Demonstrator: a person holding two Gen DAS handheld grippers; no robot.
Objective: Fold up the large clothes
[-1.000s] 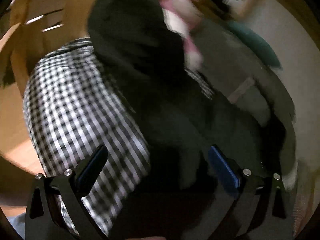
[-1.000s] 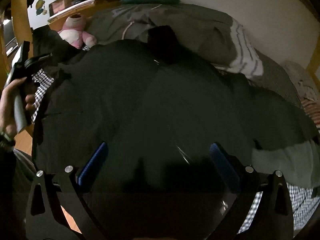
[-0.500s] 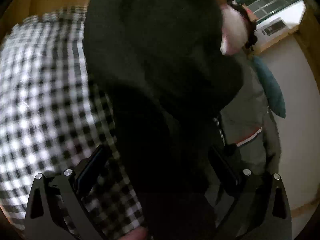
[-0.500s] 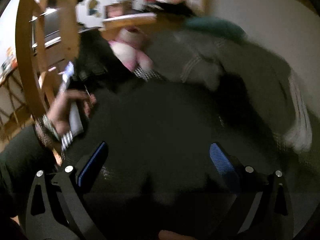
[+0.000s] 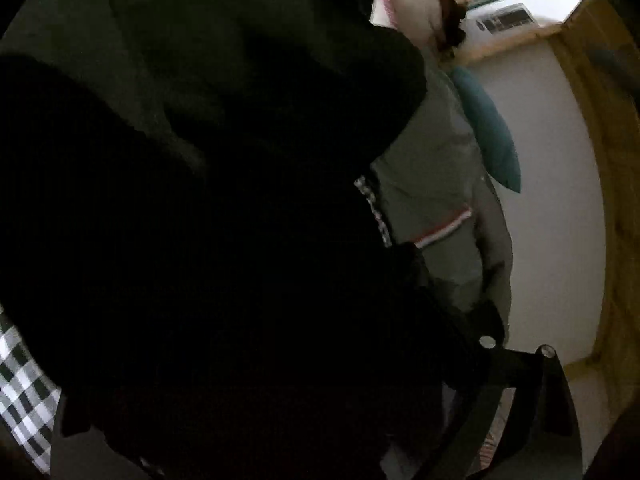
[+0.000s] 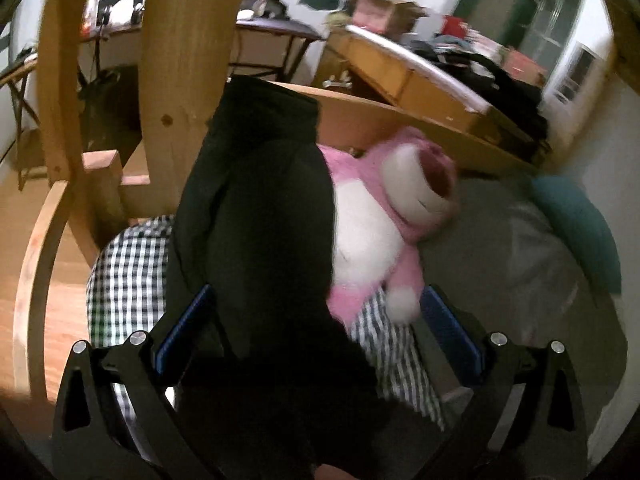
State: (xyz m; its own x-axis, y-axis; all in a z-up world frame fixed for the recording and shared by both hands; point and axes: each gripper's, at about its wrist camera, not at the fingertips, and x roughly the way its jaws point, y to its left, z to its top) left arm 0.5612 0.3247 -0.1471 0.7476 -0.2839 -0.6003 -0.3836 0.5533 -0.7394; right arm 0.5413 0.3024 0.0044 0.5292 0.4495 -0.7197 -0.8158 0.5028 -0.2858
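The black garment (image 6: 260, 208) is lying heaped on the bed's checked sheet (image 6: 124, 280), one end draped up against the pink plush bear (image 6: 384, 216). The right gripper (image 6: 316, 328) is standing wide open around a fold, gripping nothing. The left gripper (image 5: 280, 380) is buried in dark cloth; I cannot tell its opening. Risk: closing blind, the left is likely catching several layers or the sheet, and dragging the bear along.
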